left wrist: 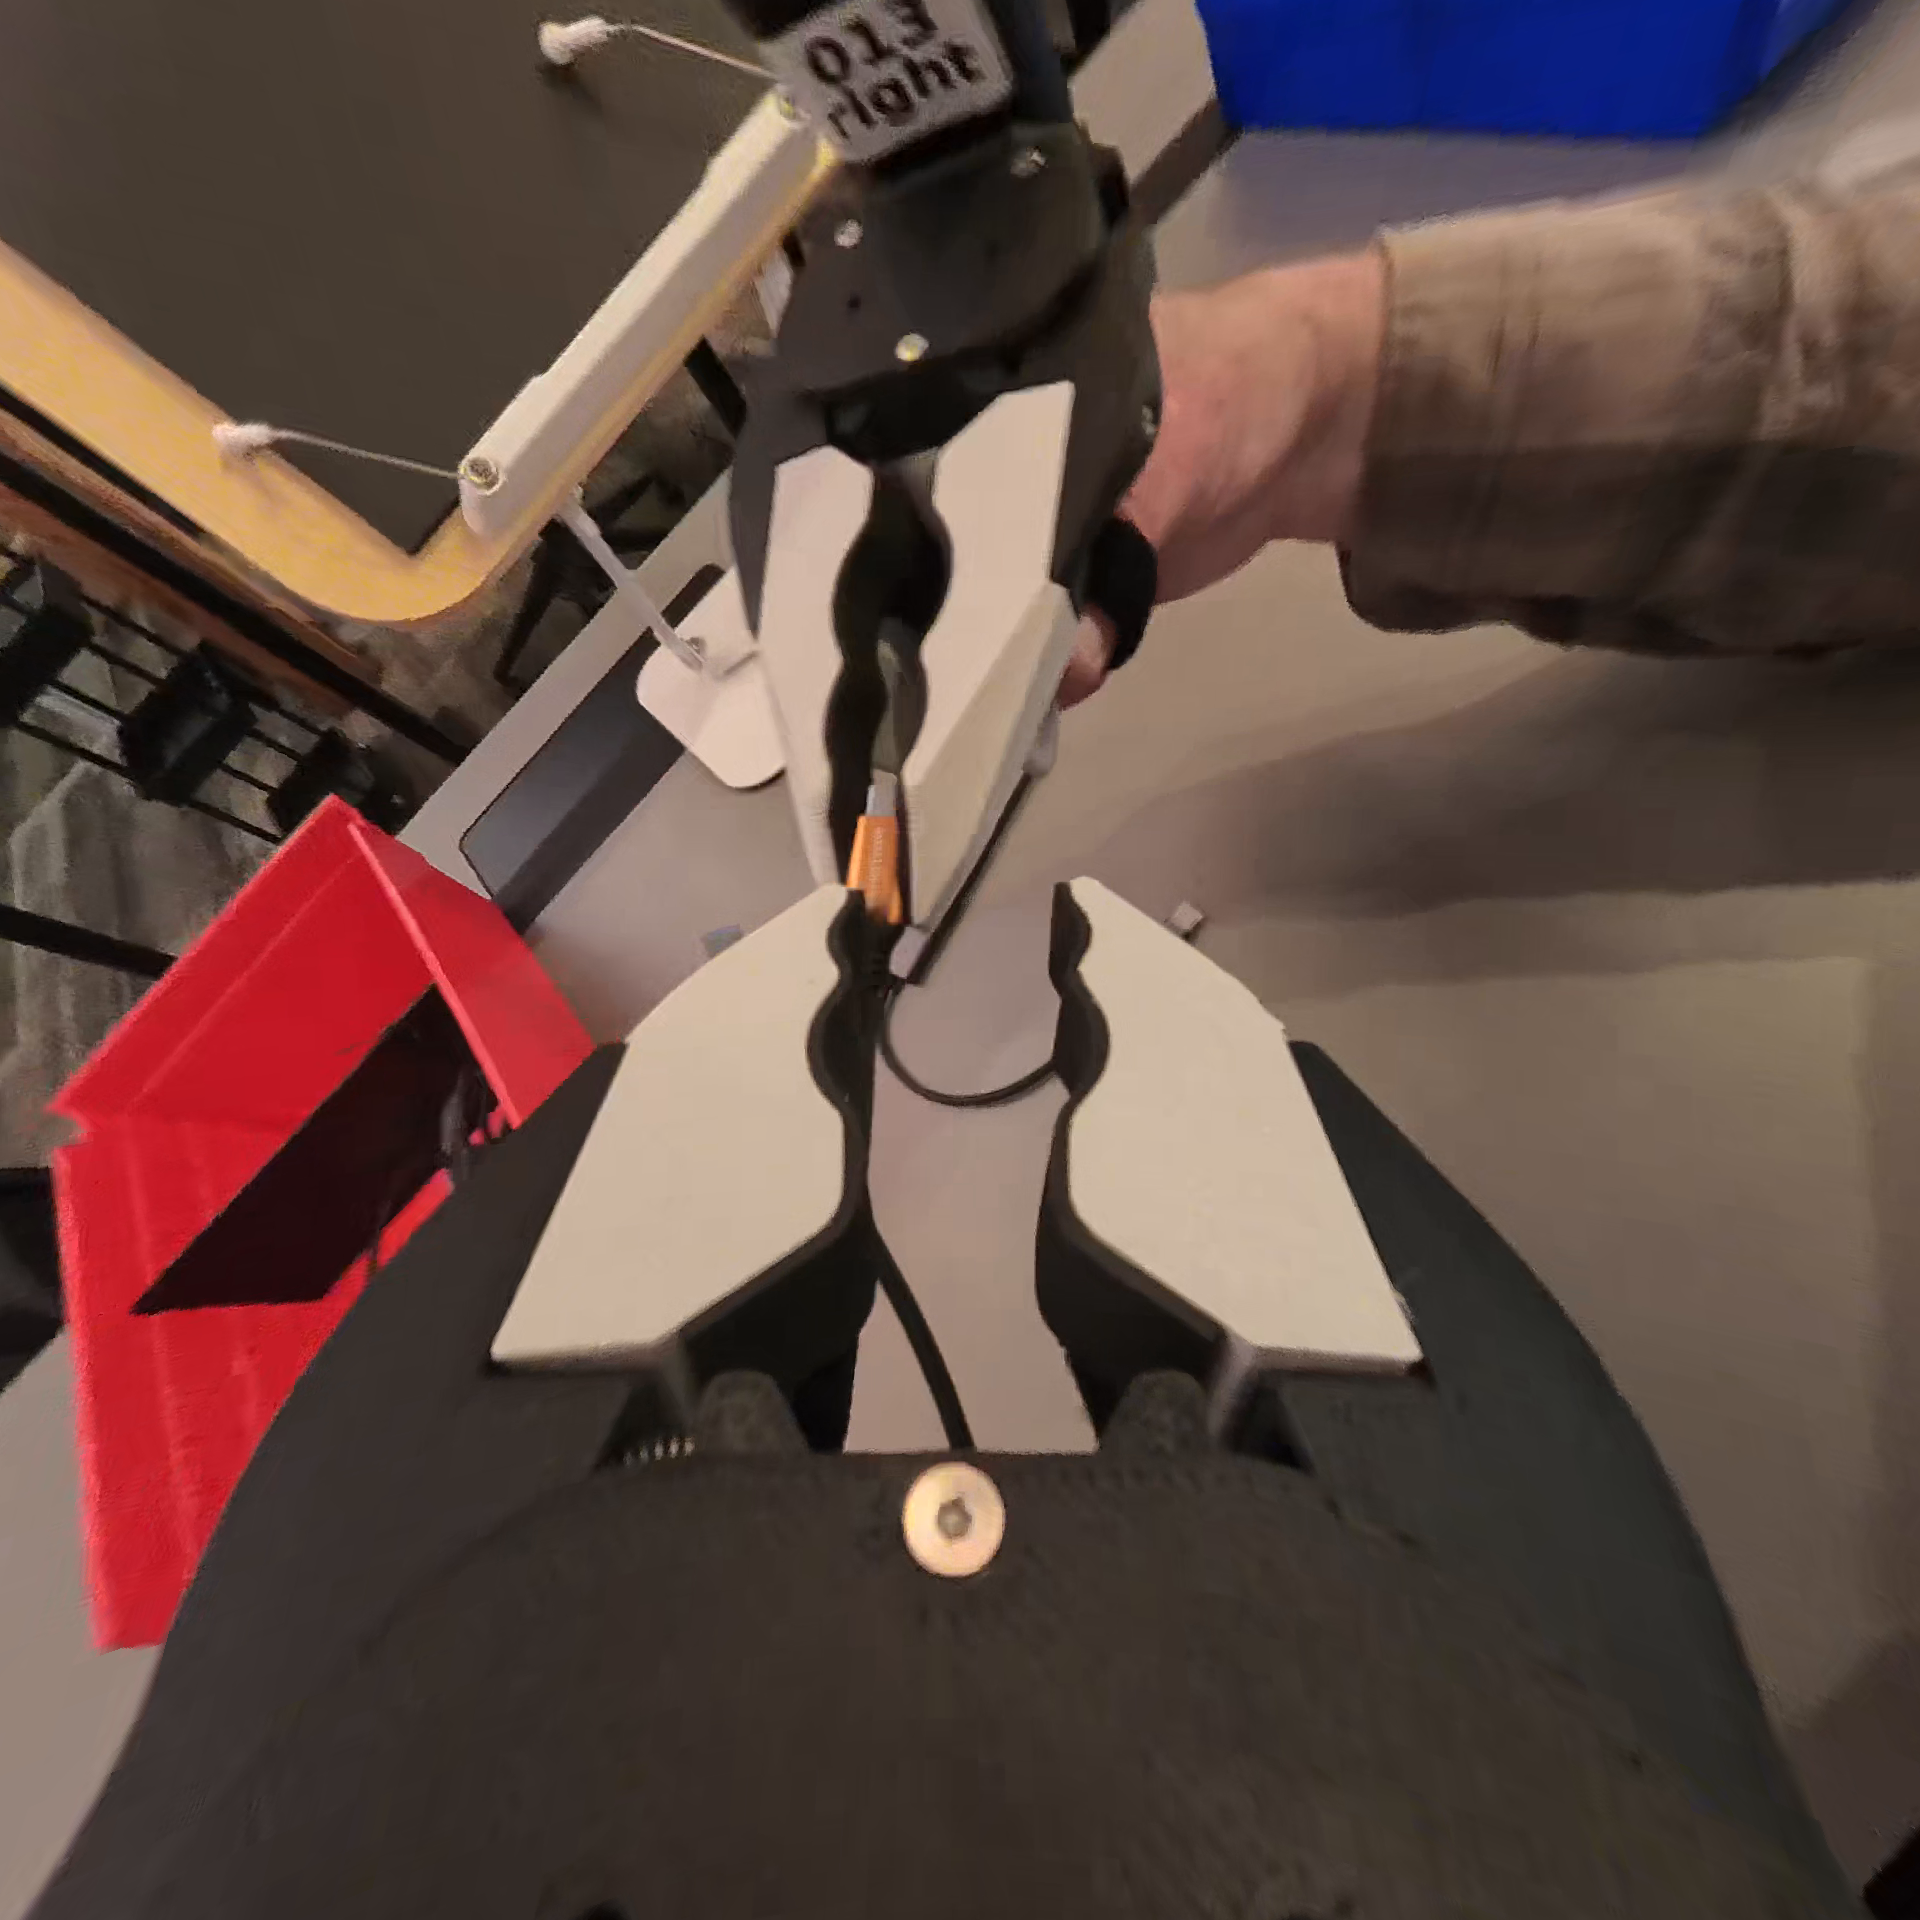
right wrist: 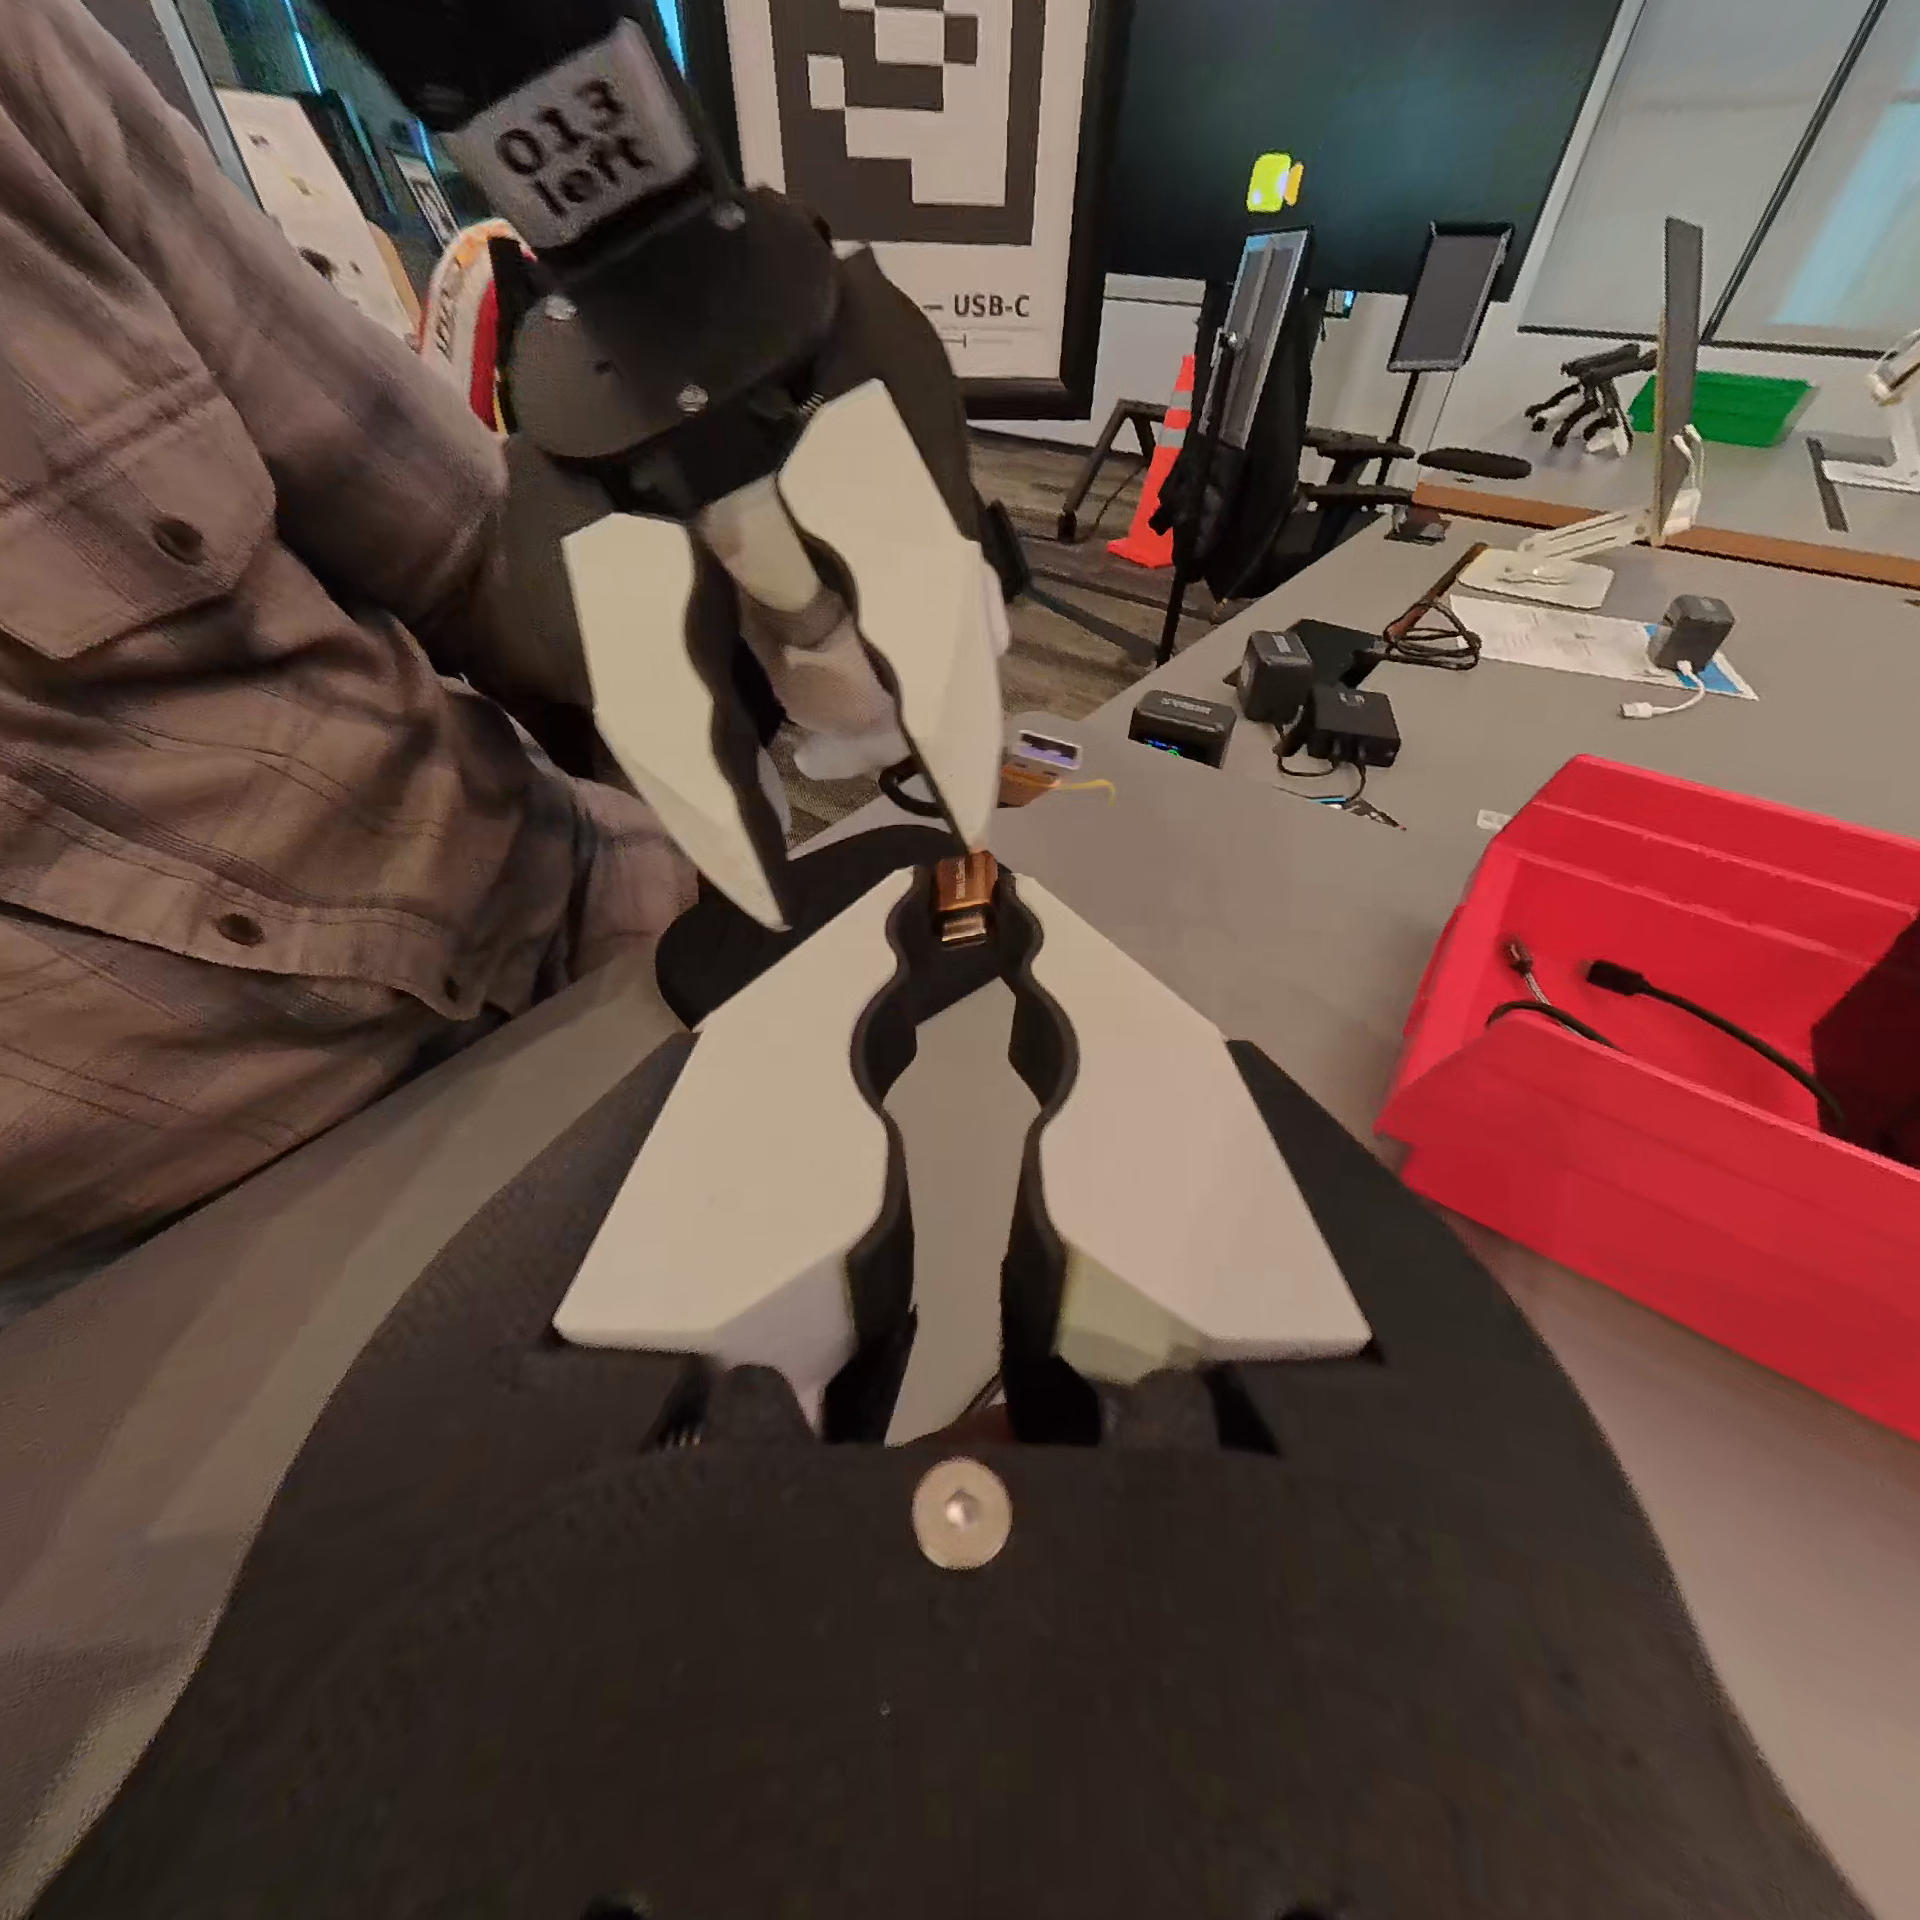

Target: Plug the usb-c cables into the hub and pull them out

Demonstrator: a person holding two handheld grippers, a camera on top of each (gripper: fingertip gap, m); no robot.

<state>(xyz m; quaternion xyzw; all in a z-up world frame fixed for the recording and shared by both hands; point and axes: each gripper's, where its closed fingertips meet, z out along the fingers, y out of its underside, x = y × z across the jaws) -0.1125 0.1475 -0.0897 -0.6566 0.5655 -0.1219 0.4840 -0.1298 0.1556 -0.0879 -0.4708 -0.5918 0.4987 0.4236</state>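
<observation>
An orange-sleeved usb-c plug [right wrist: 964,891] sits between the tips of my right gripper [right wrist: 964,883], which is shut on it; the metal tip points back toward the camera. In the left wrist view the same plug [left wrist: 878,864] is pinched by the right gripper [left wrist: 875,906], which comes down from above. My left gripper [left wrist: 961,899] is open, its left fingertip right beside the plug. The plug's black cable [left wrist: 925,1351] runs back between the left fingers. The left gripper [right wrist: 873,878] also shows in the right wrist view with its jaws apart. I cannot make out the hub for certain.
A red bin [right wrist: 1662,1091] with black cables [right wrist: 1704,1029] stands on the grey table [right wrist: 1247,894] to the right; it also shows in the left wrist view [left wrist: 260,1091]. Black chargers [right wrist: 1278,696] and a small device [right wrist: 1049,753] lie farther back. A person's sleeve [right wrist: 208,727] is at left. Left and right tips are no more than a few centimetres apart.
</observation>
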